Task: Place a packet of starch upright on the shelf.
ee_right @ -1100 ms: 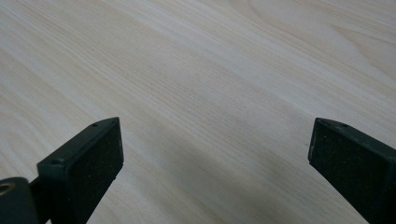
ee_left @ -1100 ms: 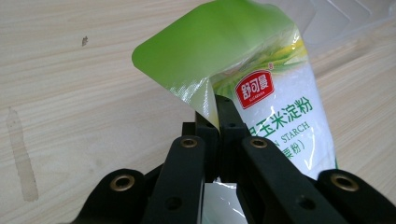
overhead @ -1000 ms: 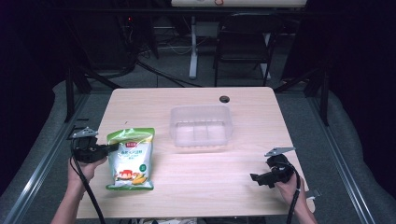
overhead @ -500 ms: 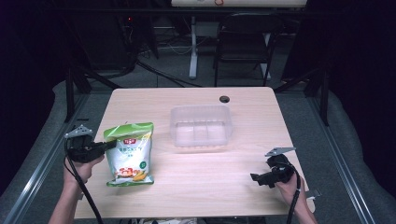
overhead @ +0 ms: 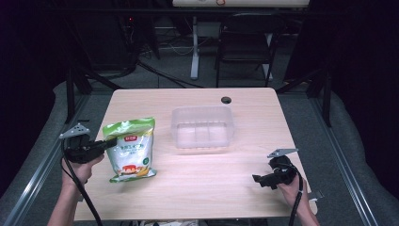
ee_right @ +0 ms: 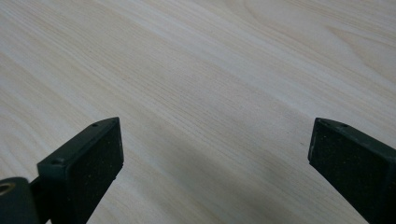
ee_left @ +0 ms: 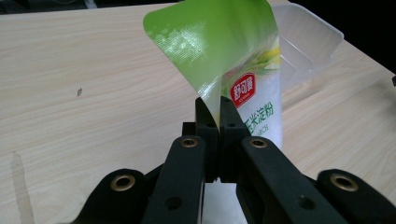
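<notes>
A green and white starch bag (overhead: 130, 149) hangs over the left part of the table, lifted by its left edge. My left gripper (overhead: 111, 141) is shut on that edge; in the left gripper view the bag (ee_left: 233, 70) curls up from between the closed jaws of my left gripper (ee_left: 218, 119). A clear plastic container (overhead: 202, 127) sits at the table's middle, and its rim (ee_left: 313, 37) shows behind the bag. My right gripper (overhead: 258, 179) rests near the front right of the table. Its jaws stand wide apart in the right gripper view, my right gripper (ee_right: 212, 154) holding nothing over bare wood.
The light wooden table (overhead: 197, 193) has a small black round thing (overhead: 226, 100) near its far edge. A chair (overhead: 244, 47) and a table leg stand on the floor beyond. Metal rails run along both sides of the table.
The left hand has risen and drawn a little to the left, lifting the bag's edge so the bag stands more upright. The right hand has kept still.
</notes>
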Motion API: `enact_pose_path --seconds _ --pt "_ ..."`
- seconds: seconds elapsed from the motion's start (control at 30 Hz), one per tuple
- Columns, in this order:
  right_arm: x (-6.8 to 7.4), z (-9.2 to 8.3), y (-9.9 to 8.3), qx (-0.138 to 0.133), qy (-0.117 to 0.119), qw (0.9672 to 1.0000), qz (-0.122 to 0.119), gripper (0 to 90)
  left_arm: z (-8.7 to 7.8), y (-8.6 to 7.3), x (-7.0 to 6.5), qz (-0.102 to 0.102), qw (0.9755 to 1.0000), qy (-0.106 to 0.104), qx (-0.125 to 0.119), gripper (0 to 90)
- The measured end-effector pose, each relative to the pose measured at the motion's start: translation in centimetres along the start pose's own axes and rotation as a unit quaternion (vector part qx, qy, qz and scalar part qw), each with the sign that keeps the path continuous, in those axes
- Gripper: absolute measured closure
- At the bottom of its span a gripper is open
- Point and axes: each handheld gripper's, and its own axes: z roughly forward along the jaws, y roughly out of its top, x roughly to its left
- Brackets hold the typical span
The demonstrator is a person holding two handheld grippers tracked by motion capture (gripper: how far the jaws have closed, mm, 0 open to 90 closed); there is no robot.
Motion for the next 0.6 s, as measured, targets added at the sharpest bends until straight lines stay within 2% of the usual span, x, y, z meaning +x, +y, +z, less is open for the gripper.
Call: enact_pose_path --seconds 0.23,0.6 --pt "0.0 0.0 0.0 0.0 0.0 1.0 0.0 2.8 -0.4 0.6 -0.9 0.016 0.9998 -0.008 -0.004 90.0" --pt "0.0 0.1 0.0 0.0 0.002 1.0 0.001 2.7 -1.0 1.4 -0.8 0.006 0.9998 0.0 -0.019 90.0"
